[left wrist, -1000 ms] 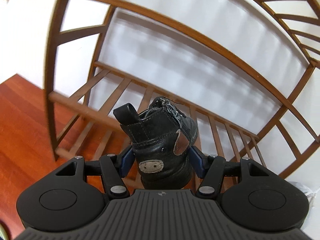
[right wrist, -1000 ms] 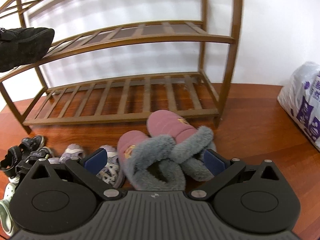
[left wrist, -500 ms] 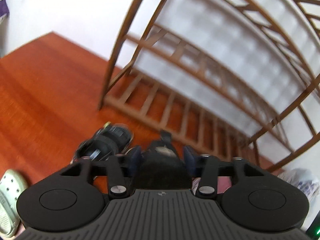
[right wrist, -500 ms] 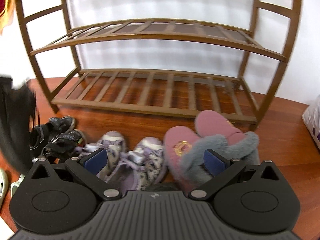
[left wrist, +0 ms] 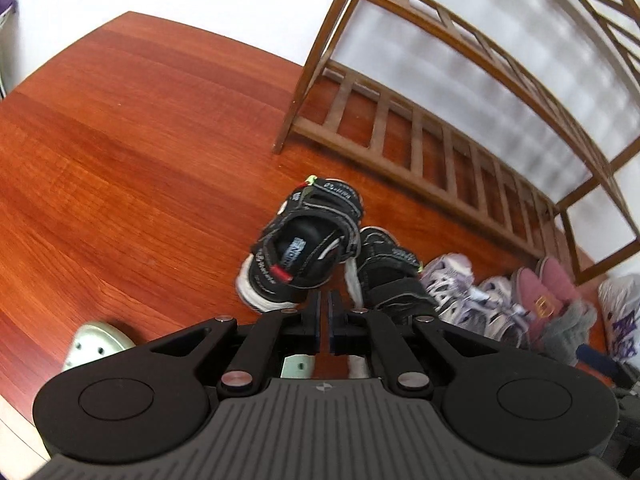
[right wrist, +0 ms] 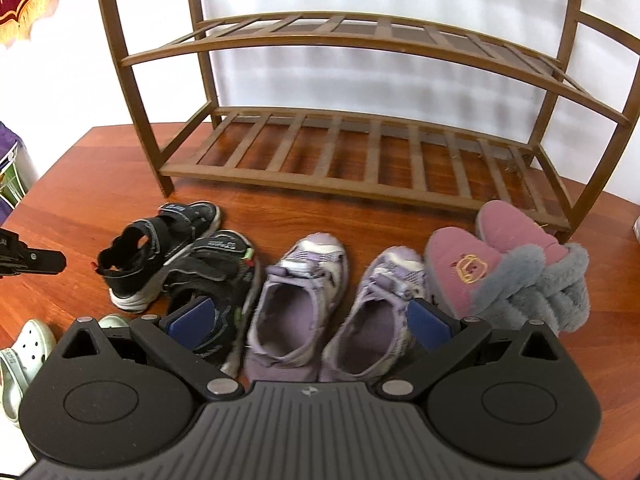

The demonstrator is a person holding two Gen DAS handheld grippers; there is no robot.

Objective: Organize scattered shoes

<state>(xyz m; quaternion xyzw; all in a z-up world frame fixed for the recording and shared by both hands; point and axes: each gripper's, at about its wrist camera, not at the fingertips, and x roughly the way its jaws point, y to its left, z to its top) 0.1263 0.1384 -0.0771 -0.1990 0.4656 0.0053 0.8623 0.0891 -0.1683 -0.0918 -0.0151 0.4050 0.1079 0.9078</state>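
On the red-brown wooden floor (right wrist: pixel 100 184) stands a slatted shoe rack (right wrist: pixel 360 160); before it lie black sandals (right wrist: pixel 176 256), lilac sneakers (right wrist: pixel 332 300), pink slippers (right wrist: pixel 504 264) and pale clogs (right wrist: pixel 20 356).

floor (right wrist: pixel 100 184): I'm seeing reddish-brown wood grain.
shoe rack (right wrist: pixel 360 156): showing mid-brown slats.
sandals (right wrist: pixel 176 256): showing black with grey edging, white soles and a small red tab.
sneakers (right wrist: pixel 316 300): showing lilac and white.
slippers (right wrist: pixel 500 264): showing dusty pink with grey fur cuffs and a gold emblem.
clogs (right wrist: pixel 24 344): showing pale mint.
my right gripper (right wrist: pixel 308 318): showing black with blue pads.
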